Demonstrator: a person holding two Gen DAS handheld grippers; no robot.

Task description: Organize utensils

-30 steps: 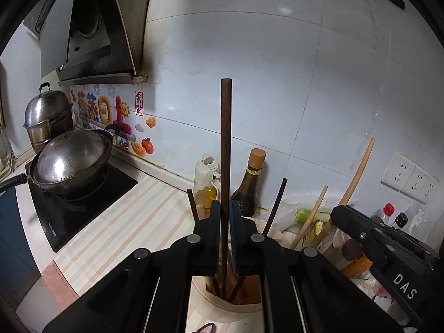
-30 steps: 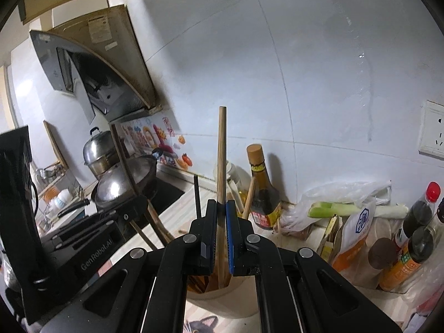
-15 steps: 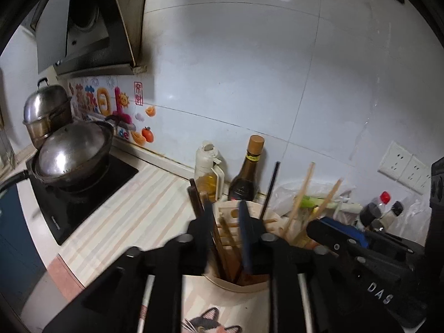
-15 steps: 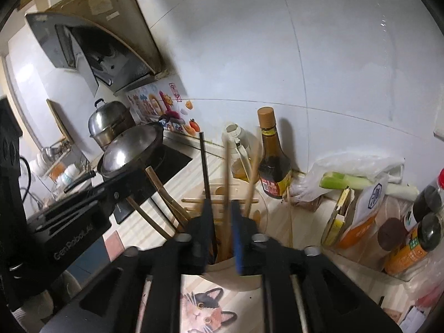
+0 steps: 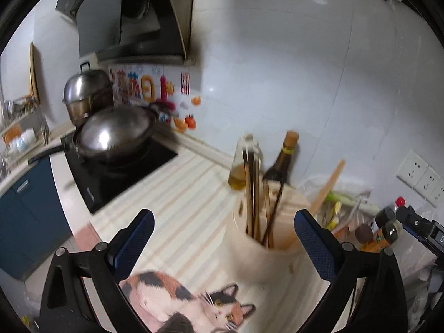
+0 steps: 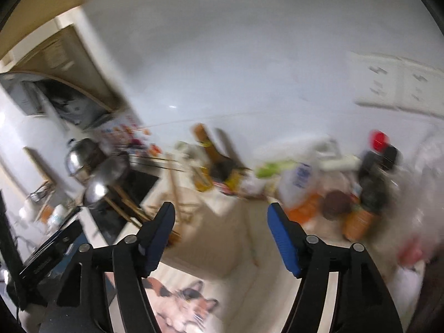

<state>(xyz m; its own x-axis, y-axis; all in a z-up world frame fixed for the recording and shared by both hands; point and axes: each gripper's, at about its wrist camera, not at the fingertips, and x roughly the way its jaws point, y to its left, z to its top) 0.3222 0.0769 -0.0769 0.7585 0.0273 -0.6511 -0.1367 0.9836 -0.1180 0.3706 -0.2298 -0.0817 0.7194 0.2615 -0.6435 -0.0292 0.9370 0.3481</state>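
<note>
A cream utensil holder (image 5: 260, 252) stands on the striped counter and holds several dark and light chopsticks (image 5: 254, 191). My left gripper (image 5: 224, 233) is open and empty, its jaws wide apart in front of the holder. In the blurred right wrist view the holder (image 6: 211, 222) sits between and beyond the jaws, with chopsticks (image 6: 125, 202) leaning out to its left. My right gripper (image 6: 222, 222) is open and empty.
A cat-print mat (image 5: 183, 302) lies under the holder. A lidded wok (image 5: 116, 133) sits on a black cooktop (image 5: 119, 172) at left, a steel pot (image 5: 86, 94) behind it. A dark sauce bottle (image 5: 283, 161), an oil bottle (image 5: 241, 172) and several condiment jars (image 5: 383, 230) line the wall.
Both grippers have let go of their chopsticks, which now stand in the holder, and have opened wide. Both grippers have pulled back; the right one is moving fast and its view is blurred.
</note>
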